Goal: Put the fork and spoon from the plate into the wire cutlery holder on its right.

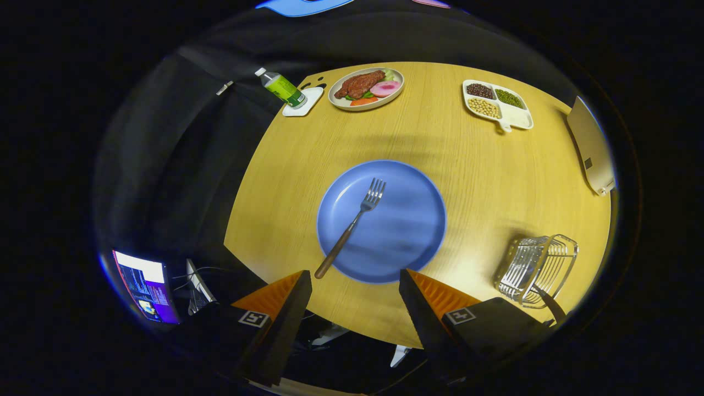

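Observation:
A fork with a wooden handle lies slanted on the blue plate, tines pointing away from me and the handle end hanging over the plate's near rim. My gripper hovers above that near rim, open, with nothing held; the fork's handle end sits just ahead of the left finger. The wire cutlery holder stands on the table to the right of the plate, beside the right finger. A dark handle leans out of the holder toward me; I cannot tell what utensil it belongs to.
On the far side of the round wooden table are a plate of meat and vegetables, a green-labelled bottle on a white coaster, and a divided dish of beans. A beige flat device sits at the right edge. A monitor glows below left.

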The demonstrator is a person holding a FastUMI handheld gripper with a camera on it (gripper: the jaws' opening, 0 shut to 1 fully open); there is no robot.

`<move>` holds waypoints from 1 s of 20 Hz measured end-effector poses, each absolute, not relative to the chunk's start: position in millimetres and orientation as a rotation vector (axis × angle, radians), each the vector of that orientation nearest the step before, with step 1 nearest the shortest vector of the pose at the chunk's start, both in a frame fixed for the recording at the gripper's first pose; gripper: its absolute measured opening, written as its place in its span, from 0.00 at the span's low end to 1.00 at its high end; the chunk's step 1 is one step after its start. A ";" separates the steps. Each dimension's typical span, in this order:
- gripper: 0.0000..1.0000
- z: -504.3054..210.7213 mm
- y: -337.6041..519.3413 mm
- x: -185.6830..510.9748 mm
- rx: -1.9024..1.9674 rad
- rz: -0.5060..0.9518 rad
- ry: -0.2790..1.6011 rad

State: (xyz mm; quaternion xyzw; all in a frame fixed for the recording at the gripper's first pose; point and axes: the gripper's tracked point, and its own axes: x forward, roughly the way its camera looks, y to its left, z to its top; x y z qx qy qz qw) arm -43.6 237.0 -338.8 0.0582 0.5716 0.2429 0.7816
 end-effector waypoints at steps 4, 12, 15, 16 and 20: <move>0.99 -373.3 265.8 -38.7 0.141 0.490 1.283; 0.99 -419.5 283.1 -25.0 0.143 0.393 1.337; 0.98 -425.9 286.7 -26.6 0.115 0.376 1.341; 0.95 -427.7 288.8 -27.9 0.112 0.377 1.348; 0.66 -433.7 295.0 -31.2 0.128 0.369 1.371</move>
